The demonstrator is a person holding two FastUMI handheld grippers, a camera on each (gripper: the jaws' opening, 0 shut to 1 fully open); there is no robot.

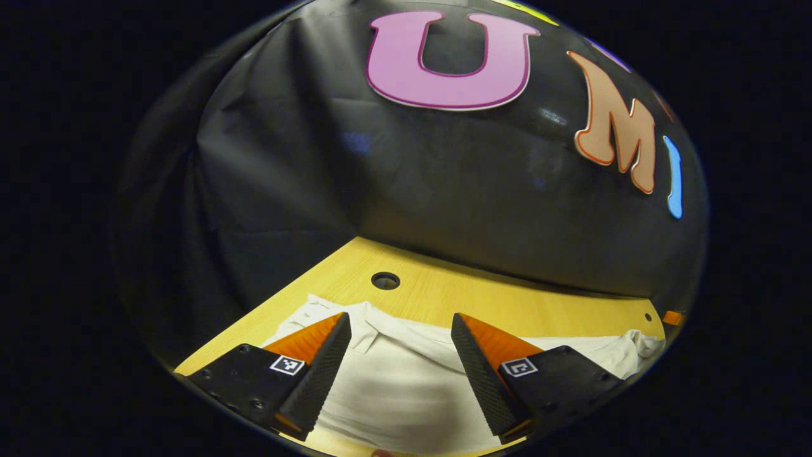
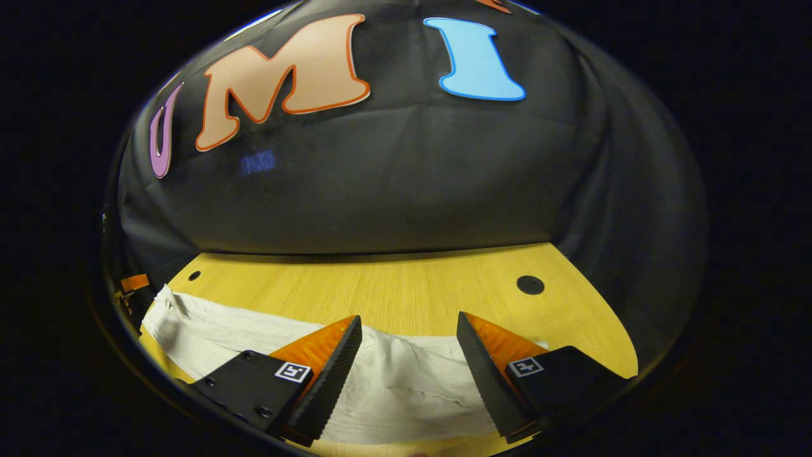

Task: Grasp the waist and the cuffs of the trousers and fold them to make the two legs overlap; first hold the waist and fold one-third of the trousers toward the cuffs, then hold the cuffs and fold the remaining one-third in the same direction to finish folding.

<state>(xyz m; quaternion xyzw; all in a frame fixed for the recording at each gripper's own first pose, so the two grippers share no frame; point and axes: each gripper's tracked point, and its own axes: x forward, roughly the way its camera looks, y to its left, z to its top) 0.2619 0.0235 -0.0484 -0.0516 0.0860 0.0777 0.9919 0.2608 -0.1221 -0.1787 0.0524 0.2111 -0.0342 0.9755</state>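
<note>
Left gripper [image 1: 401, 330]: fingers spread wide, nothing between them, hovering over the white trousers [image 1: 406, 387] at what looks like the waist end, where a band or fold line runs across between the fingertips. Trousers lie flat on the wooden counter [image 1: 444, 295], stretched lengthwise along its near edge, well short of the far edge by the booth wall. A round hole [image 1: 386, 280] sits in the counter just past the cloth.

Right gripper [image 2: 409, 330]: fingers also wide apart, empty, poised above the other end of the trousers [image 2: 399, 387], likely the cuffs; cloth there is slightly wrinkled. Bare counter [image 2: 393, 285] beyond, with a hole [image 2: 530, 285] toward the right corner.

Judgement: one gripper at each end, open, so both can pinch an end together for the first fold. No fold made yet.
</note>
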